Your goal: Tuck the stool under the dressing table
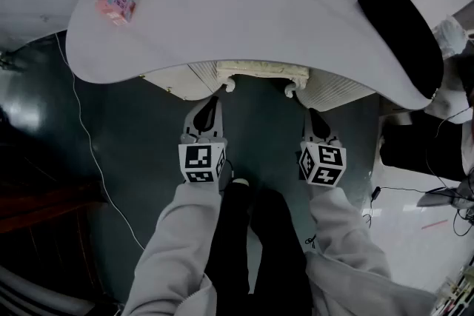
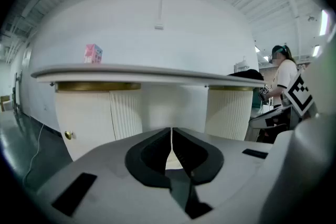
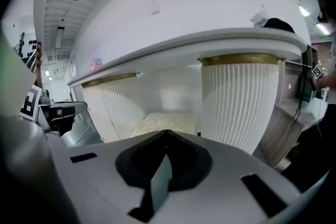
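Note:
The stool (image 1: 263,70) stands under the white dressing table (image 1: 259,4); only the front edge of its cream cushion and two white leg tops show below the tabletop. In the right gripper view the cushion (image 3: 163,120) lies between the table's ribbed pedestals (image 3: 239,97). My left gripper (image 1: 209,103) and right gripper (image 1: 315,115) hang side by side just in front of the stool, apart from it. The jaws of both are shut with nothing between them, as the left gripper (image 2: 171,131) and right gripper (image 3: 167,132) show in their own views.
A small pink box (image 1: 115,2) sits on the tabletop at the left, a black object (image 1: 404,37) at its right end. A thin cable (image 1: 81,129) runs over the dark floor on the left. A person (image 2: 283,78) stands beyond the table's right side.

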Tool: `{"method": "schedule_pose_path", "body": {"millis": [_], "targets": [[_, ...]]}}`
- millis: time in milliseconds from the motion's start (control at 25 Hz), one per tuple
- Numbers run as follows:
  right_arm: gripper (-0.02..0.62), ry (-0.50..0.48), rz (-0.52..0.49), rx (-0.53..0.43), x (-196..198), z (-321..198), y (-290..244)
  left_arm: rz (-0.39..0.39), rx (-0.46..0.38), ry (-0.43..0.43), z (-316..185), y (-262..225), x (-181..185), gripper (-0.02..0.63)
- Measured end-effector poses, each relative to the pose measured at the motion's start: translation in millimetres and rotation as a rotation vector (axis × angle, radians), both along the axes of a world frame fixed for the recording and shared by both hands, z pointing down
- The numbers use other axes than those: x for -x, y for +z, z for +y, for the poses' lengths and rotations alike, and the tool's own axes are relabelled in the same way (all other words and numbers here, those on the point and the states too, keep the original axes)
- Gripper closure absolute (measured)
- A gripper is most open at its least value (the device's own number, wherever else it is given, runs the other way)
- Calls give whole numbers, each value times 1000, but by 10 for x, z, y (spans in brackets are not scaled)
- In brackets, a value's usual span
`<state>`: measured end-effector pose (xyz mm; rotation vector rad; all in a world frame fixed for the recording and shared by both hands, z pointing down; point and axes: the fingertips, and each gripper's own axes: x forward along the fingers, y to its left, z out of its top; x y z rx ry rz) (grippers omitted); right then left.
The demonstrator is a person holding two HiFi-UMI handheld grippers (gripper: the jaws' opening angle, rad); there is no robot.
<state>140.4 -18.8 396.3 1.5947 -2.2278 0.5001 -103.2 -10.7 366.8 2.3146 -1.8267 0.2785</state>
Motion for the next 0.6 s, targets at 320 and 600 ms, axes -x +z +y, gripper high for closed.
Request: {"method": "schedule_pose_path", "body": {"millis": [320,600], "targets": [[545,-5,-73,-25,23,368,-1077,25,-14,38,277,-998,-163,584],[545,-17,-118,-82,39,441,-1962,19,-31,32,428,-1620,-269,584]]}}
